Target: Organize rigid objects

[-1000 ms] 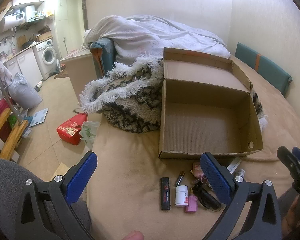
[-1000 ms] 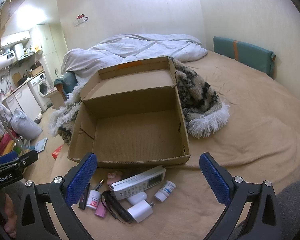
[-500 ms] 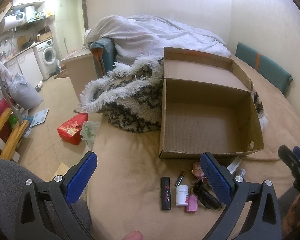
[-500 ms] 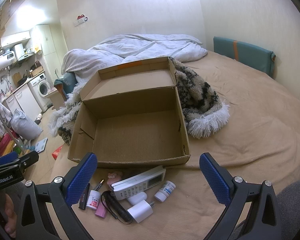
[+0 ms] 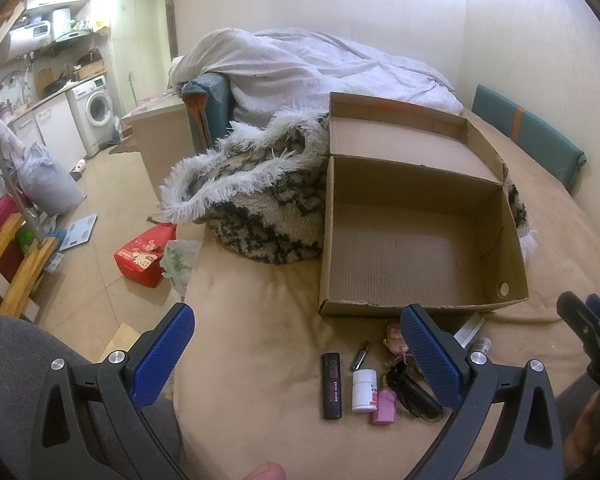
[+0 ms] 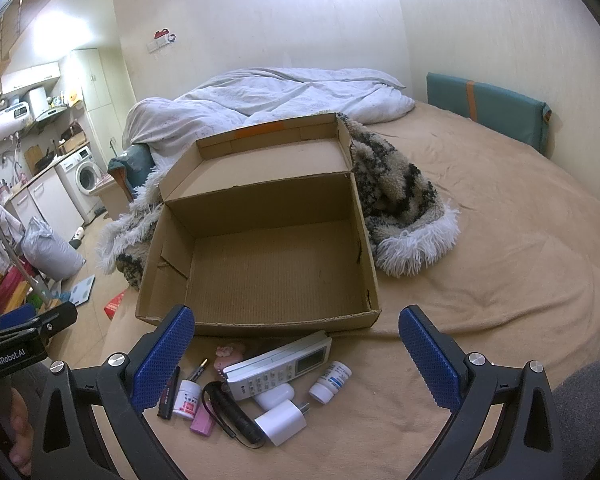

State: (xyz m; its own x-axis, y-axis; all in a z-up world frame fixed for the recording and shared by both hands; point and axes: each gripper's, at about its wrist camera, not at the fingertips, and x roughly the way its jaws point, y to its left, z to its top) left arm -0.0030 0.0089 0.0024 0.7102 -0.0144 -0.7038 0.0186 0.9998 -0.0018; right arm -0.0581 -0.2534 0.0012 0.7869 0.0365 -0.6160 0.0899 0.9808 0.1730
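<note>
On the tan blanket-covered bed [image 6: 480, 248], a row of small things lies just in front of the open brown cardboard box [image 6: 260, 264]: from the left, a black rectangular lighter [image 5: 331, 386], a white pill bottle [image 6: 187, 399], a white remote control [image 6: 278, 364], and a white plug charger [image 6: 282, 422]. The left gripper [image 5: 296, 352] and right gripper [image 6: 296, 356] both hover over them with jaws spread wide, holding nothing. The box's inside is bare cardboard.

Black hand-held gripper [image 6: 296, 352], blue ribbed pads [image 6: 164, 356]
</note>
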